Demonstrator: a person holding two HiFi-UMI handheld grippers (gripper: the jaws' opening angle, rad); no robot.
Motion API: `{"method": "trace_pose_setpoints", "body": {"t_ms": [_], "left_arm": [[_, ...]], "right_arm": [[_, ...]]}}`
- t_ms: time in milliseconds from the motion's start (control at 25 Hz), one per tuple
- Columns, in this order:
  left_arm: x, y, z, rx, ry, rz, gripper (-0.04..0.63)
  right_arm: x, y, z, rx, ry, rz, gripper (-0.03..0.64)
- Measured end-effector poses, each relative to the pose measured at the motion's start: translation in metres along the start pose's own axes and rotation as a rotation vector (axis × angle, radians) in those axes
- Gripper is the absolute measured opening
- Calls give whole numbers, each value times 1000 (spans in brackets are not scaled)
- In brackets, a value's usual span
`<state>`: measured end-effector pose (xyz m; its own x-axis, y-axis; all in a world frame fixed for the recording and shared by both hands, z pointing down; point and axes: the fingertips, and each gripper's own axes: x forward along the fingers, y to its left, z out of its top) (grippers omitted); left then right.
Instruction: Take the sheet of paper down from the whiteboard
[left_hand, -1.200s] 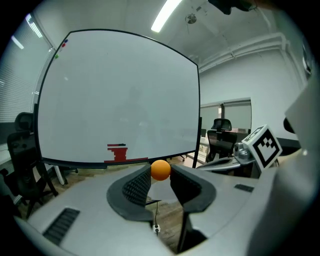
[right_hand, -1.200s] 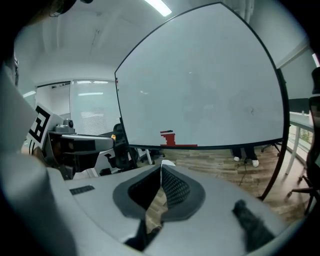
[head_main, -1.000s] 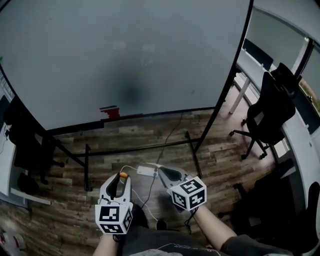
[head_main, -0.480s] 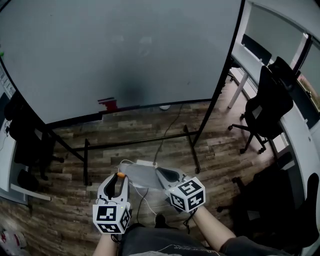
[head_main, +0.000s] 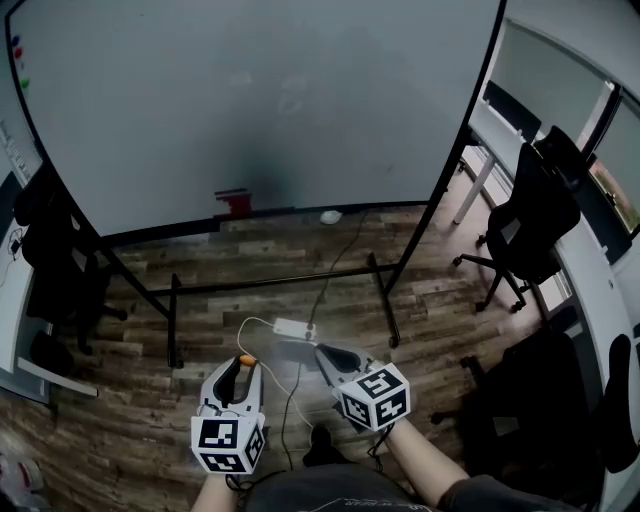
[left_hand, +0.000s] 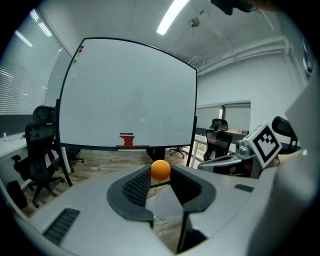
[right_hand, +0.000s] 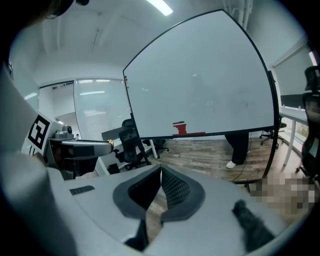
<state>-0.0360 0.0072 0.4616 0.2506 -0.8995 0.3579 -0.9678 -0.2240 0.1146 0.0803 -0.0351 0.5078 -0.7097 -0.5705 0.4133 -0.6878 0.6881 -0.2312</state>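
The sheet of paper (left_hand: 163, 202) is off the whiteboard (head_main: 260, 100), a pale blur low between both tools, its edges hard to trace. The right tool (right_hand: 161, 172) is clamped tight, seemingly on it. The left tool (left_hand: 160, 181) grips an orange ball (left_hand: 160, 169).

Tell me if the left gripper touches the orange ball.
Touching. In the left gripper view the left gripper pinches the orange ball between its jaw tips, without a gap.
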Motion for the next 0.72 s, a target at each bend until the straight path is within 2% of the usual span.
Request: {"method": "trace_pose_setpoints", "body": {"t_ms": [280, 720], "left_arm": [[-36, 11, -10, -10, -17, -31, 126], [-97, 8, -33, -17, -34, -51, 126]], "right_arm": [[-8, 45, 1, -72, -3, -24, 23], [-44, 95, -19, -94, -21, -52, 21]]}}
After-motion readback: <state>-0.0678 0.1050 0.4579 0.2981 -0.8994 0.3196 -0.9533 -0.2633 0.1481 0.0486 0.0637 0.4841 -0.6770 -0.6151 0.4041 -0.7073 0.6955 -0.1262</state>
